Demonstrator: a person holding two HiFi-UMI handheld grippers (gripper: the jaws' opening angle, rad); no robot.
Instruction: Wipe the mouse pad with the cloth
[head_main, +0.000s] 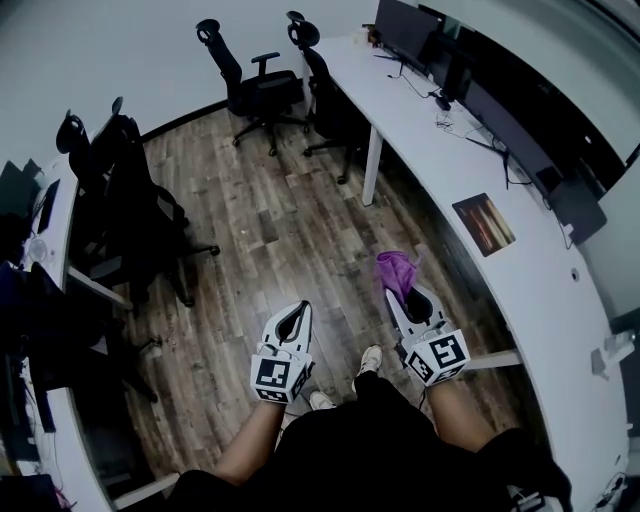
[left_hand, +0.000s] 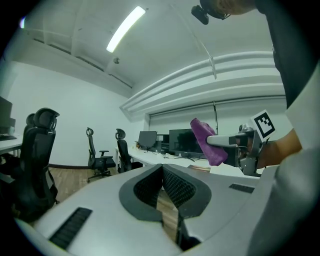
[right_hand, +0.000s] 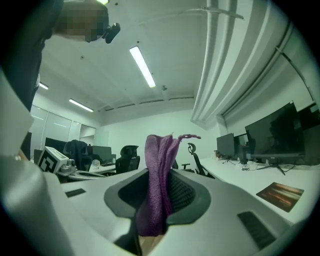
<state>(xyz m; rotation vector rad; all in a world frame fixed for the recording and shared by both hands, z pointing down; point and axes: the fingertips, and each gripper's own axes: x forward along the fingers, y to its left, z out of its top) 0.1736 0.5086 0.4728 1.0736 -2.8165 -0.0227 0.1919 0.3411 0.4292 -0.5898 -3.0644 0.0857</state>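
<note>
The purple cloth hangs bunched between the jaws of my right gripper, which is shut on it and held over the wooden floor, short of the long white desk. In the right gripper view the cloth stands up between the pads. The mouse pad, a brown-orange printed rectangle, lies flat on the desk ahead and to the right of that gripper; it also shows low at the right as the mouse pad. My left gripper is beside it to the left, shut and empty, its tips meeting.
Monitors and cables line the desk's far side. Two black office chairs stand at the far end of the floor, another chair at the left by a second desk. The person's feet are below the grippers.
</note>
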